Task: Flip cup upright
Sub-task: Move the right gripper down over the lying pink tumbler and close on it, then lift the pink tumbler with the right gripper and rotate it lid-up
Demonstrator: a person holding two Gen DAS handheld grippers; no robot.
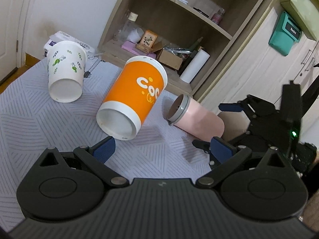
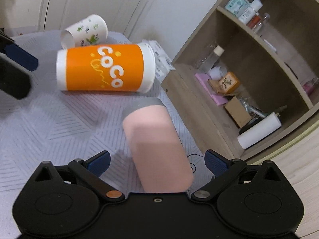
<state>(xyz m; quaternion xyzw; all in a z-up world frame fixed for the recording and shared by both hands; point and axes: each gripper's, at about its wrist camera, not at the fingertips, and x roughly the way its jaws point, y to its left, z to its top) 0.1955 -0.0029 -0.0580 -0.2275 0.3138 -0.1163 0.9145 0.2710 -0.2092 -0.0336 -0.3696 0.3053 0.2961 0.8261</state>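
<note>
On the grey patterned table [image 2: 49, 131], the pink tumbler with a grey rim [image 2: 157, 151] lies on its side between the spread fingers of the right hand-held gripper [image 2: 157, 162], which should probably clamp mid-body before tipping it up, while the left hand-held gripper [image 1: 162, 149] hovers apart.

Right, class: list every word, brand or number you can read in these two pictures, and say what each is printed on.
"COCO": white letters on the orange cup, lying on its side.
"Redmi": white on a dark label on the teal box on the wall.
Small print near the orange cup's base rim: too small to read.
Print on the white packet behind the white patterned cup: blurred.
Shelf bottle labels: unreadable.
</note>
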